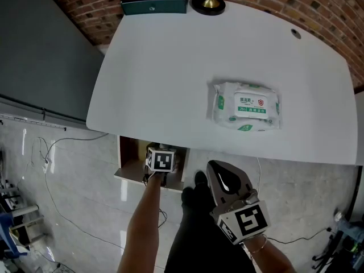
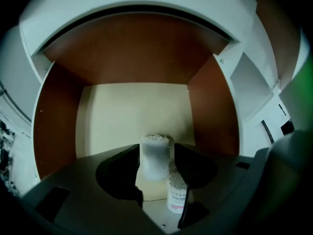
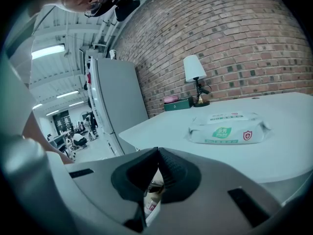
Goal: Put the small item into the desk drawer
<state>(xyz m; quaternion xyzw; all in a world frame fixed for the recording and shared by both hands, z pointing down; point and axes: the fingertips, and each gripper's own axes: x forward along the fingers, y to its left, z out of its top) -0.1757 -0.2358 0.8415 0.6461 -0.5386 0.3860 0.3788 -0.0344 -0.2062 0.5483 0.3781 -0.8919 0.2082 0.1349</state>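
Left tongs: inside the open drawer, jaws apart, pads clear of the tub.
Tub: small and white, standing on the drawer floor squarely between the left jaw tips. Its long axis is vertical, with a sliver of gap on its right side.
Jar: labelled, just beside the tub, nearer the camera, below the right jaw.
Right tongs: jaws together, empty, off the worktop edge, facing the wipes.
Next move, likely: left tongs back straight out without tipping the tub. The drawer is not yet shut, and the left hand is nearer.
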